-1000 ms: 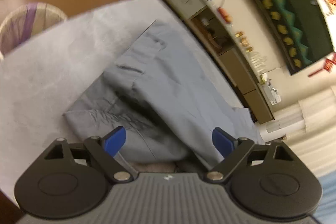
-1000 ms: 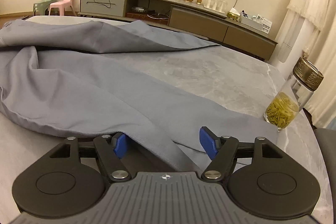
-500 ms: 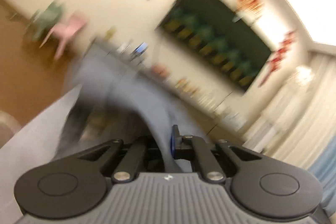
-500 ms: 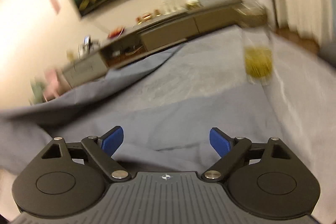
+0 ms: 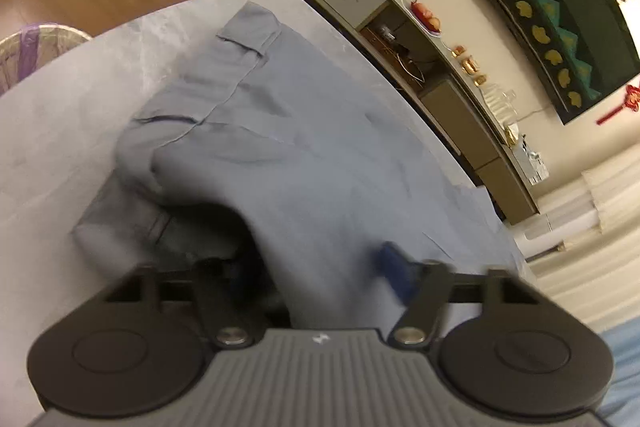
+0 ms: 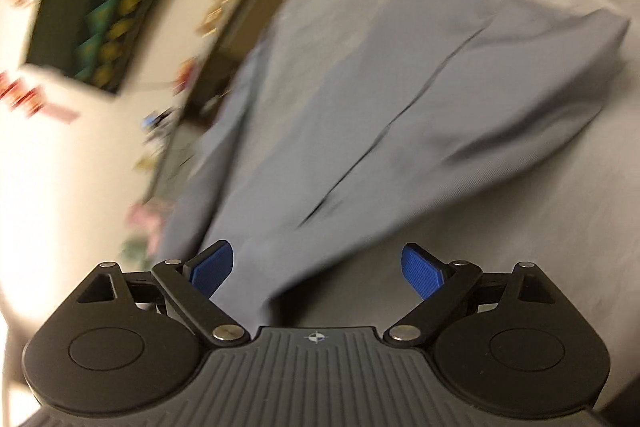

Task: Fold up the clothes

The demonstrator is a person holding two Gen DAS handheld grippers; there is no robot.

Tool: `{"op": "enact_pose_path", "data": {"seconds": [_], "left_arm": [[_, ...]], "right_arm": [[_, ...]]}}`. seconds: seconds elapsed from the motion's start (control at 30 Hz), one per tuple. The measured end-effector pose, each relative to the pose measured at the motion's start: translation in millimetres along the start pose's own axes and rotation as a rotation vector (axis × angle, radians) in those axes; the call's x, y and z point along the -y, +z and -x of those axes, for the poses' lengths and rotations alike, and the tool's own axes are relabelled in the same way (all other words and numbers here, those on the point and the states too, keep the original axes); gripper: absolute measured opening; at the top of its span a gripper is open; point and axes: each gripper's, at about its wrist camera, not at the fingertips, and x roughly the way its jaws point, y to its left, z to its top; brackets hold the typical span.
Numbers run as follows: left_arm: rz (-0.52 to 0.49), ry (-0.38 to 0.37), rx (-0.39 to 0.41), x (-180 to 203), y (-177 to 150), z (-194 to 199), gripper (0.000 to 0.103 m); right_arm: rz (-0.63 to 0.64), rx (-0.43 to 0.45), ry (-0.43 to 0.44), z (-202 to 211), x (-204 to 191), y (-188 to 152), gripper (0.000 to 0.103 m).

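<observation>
Since half a second ago my left gripper (image 5: 316, 279) has been opening around the grey trousers (image 5: 304, 155) fold, no longer pinching it, while my right gripper (image 6: 318, 267) gapes wide over cloth.

Warm, yellowish indoor light is seen in both views. In the left wrist view the far sideboard (image 5: 404, 39) and wall hanging (image 5: 536, 11) are rendered fairly sharp, while the near blue pad (image 5: 394, 275) is smeared by motion; a deep shadow is cast under the lifted fold of the grey trousers (image 5: 304, 147). The right wrist view is heavily motion-blurred, most at the far left, and the wall (image 6: 80, 167) is washed out by glare. Straight lines are bent by fisheye distortion, and the corners are darkened.
</observation>
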Motion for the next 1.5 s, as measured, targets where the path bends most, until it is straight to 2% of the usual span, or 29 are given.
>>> {"op": "enact_pose_path", "data": {"seconds": [0.07, 0.13, 0.17, 0.23, 0.33, 0.4, 0.43, 0.5, 0.57, 0.6, 0.67, 0.77, 0.87, 0.9, 0.93, 1.0, 1.1, 1.17, 1.23, 1.3, 1.37, 1.4, 1.5], "left_arm": [[-0.03, 0.003, 0.004, 11, 20, -17, 0.012], [-0.084, -0.032, 0.086, 40, 55, -20, 0.01], [-0.096, -0.057, 0.128, 59, 76, -14, 0.009], [-0.128, -0.127, 0.225, 100, 115, 7, 0.009], [-0.245, -0.254, 0.385, 157, 144, 74, 0.009], [-0.332, -0.306, 0.442, 170, 136, 120, 0.009], [-0.385, -0.325, 0.465, 159, 129, 139, 0.009], [-0.44, -0.303, 0.449, 119, 107, 160, 0.009], [-0.455, -0.206, 0.339, 68, 71, 160, 0.009], [-0.437, -0.141, 0.248, 42, 55, 146, 0.009], [-0.388, -0.018, 0.051, -13, 24, 112, 0.01], [-0.323, 0.117, -0.123, -68, -17, 64, 0.011], [-0.308, 0.116, -0.127, -79, -32, 56, 0.016], [-0.308, 0.113, -0.114, -76, -30, 57, 0.019], [-0.313, 0.112, -0.104, -73, -28, 58, 0.02], [-0.319, 0.12, -0.093, -68, -27, 58, 0.023], [-0.322, 0.136, -0.1, -65, -24, 55, 0.023], [-0.324, 0.148, -0.103, -61, -21, 48, 0.023], [-0.335, 0.159, -0.107, -62, -20, 41, 0.022], [-0.354, 0.171, -0.116, -63, -21, 34, 0.022], [-0.379, 0.181, -0.128, -65, -28, 33, 0.022], [-0.393, 0.187, -0.133, -65, -32, 35, 0.023], [-0.406, 0.192, -0.133, -68, -40, 42, 0.031]], "right_arm": [[-0.005, 0.037, -0.036, -18, -6, 16, 0.074], [0.058, 0.047, -0.042, -43, -28, 35, 0.01], [0.089, 0.052, -0.046, -56, -38, 45, 0.007], [0.166, 0.123, -0.023, -65, -75, 65, 0.003], [0.253, 0.262, 0.065, -54, -137, 90, 0.002], [0.306, 0.33, 0.149, -30, -169, 98, 0.002], [0.334, 0.355, 0.192, -15, -179, 98, 0.002], [0.381, 0.363, 0.245, 12, -181, 91, 0.002], [0.406, 0.317, 0.241, 25, -160, 81, 0.002], [0.409, 0.273, 0.206, 21, -144, 74, 0.002], [0.402, 0.176, 0.107, 2, -108, 58, 0.002], [0.327, 0.034, -0.054, -33, -52, 39, 0.004], [0.24, -0.017, -0.107, -41, -30, 33, 0.01], [0.248, -0.012, -0.099, -36, -31, 32, 0.022], [0.261, -0.003, -0.087, -31, -32, 32, 0.048], [0.263, 0.034, -0.082, -20, -31, 34, 0.073], [0.197, 0.094, -0.127, -25, -16, 36, 0.072], [0.146, 0.098, -0.146, -36, -9, 44, 0.06], [0.182, 0.093, -0.178, -50, -16, 54, 0.031], [0.357, 0.139, -0.233, -58, -37, 58, 0.018], [0.534, 0.193, -0.278, -61, -58, 60, 0.018], [0.543, 0.186, -0.281, -62, -59, 64, 0.018], [0.458, 0.16, -0.317, -60, -43, 74, 0.023]]}}
